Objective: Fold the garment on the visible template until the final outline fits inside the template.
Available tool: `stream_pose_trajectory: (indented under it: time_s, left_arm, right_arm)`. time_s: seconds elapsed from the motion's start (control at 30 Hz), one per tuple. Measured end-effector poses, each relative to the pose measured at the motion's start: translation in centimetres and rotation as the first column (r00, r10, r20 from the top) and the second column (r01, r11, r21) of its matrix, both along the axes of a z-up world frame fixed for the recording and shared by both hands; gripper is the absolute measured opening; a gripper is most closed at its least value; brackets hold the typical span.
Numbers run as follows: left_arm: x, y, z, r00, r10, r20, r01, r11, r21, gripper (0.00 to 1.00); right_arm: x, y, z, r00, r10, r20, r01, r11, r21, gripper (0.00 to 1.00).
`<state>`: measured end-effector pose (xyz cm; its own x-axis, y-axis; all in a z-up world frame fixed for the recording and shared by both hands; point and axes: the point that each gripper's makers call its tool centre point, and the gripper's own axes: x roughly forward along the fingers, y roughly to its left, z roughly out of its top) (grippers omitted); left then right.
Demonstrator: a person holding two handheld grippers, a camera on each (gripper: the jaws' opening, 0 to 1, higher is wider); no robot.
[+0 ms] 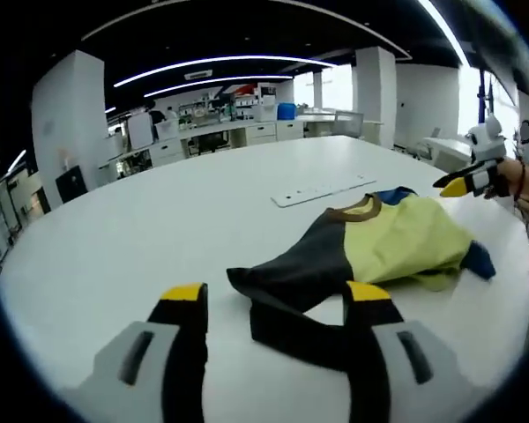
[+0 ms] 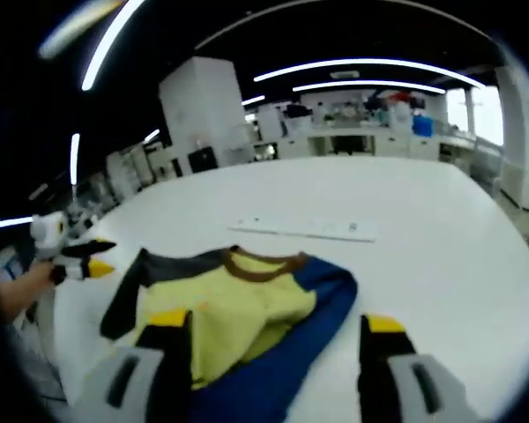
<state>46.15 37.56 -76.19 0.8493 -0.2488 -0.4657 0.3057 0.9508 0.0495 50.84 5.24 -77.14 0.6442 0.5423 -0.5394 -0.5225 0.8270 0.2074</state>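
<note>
A small garment in black, pale yellow and blue with a brown collar lies crumpled on the white round table. My left gripper hovers open at its black end, and a black sleeve runs across the table between the jaws. The right gripper, held by a hand, hangs past the garment's far right side. In the right gripper view the garment lies collar away from me. My right gripper stands open over its yellow and blue part. The left gripper sits at the left, beside the black sleeve.
A flat white strip is set into the table behind the garment, also seen as the strip in the right gripper view. The table stretches wide and bare beyond it. Lab benches and pillars stand far behind.
</note>
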Motion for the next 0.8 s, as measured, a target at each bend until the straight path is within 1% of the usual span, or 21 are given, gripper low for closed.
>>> stream_pose_trajectory:
  time_s: [0.07,0.1,0.17,0.2,0.3,0.4,0.47,0.6,0.67,0.77,0.8]
  left_arm:
    - [-0.8,-0.6,0.4,1.0,-0.017,0.003,0.017,1.0,0.004,0.59]
    - [-1.4,-1.4,0.7,0.999,-0.033,0.005,0.033,0.999,0.008,0.58]
    - [-1.9,-1.9,0.9,0.999,-0.048,0.007,0.048,0.999,0.01,0.56]
    - [-2.1,-2.0,0.8,0.998,-0.065,0.01,0.065,0.998,0.008,0.55]
    - [-3.1,-3.4,1.1,0.995,-0.094,0.012,0.094,0.996,0.003,0.55]
    - [-4.0,-4.2,1.1,0.994,-0.105,0.012,0.105,0.994,0.008,0.54]
    - [-4.3,-4.4,0.8,0.994,-0.113,0.007,0.113,0.994,0.012,0.54]
    - [-5.4,-5.4,0.0,0.992,-0.124,-0.013,0.125,0.992,0.017,0.53]
    - [-5.7,-5.5,-0.8,0.991,-0.127,-0.029,0.128,0.991,0.033,0.51]
    - [-6.3,-6.1,-1.7,0.989,-0.141,-0.038,0.144,0.986,0.086,0.48]
    - [-6.4,-6.3,-1.9,0.989,-0.143,-0.044,0.146,0.985,0.091,0.47]
  right_arm:
    - [-1.1,-0.1,0.1,1.0,0.01,-0.008,-0.01,1.0,-0.004,0.78]
    - [-2.1,0.1,0.2,1.0,0.023,-0.013,-0.023,1.0,-0.002,0.78]
    - [-3.7,0.2,0.4,0.999,0.033,-0.016,-0.033,0.999,-0.004,0.78]
    - [-4.1,0.2,0.4,0.999,0.035,-0.018,-0.035,0.999,-0.007,0.78]
    - [-5.9,0.3,0.4,0.998,0.049,-0.024,-0.05,0.999,-0.016,0.76]
    - [-6.8,0.1,0.1,0.998,0.056,-0.026,-0.056,0.998,-0.018,0.74]
    - [-7.7,0.1,-0.1,0.998,0.058,-0.028,-0.059,0.998,-0.02,0.73]
    - [-9.5,0.2,-0.9,0.997,0.062,-0.037,-0.063,0.997,-0.039,0.71]
    - [-10.5,0.4,-1.5,0.996,0.074,-0.042,-0.076,0.995,-0.058,0.68]
    - [-11.4,0.6,-2.3,0.996,0.08,-0.046,-0.083,0.993,-0.08,0.63]
    - [-11.8,0.7,-2.7,0.995,0.083,-0.052,-0.088,0.992,-0.087,0.62]
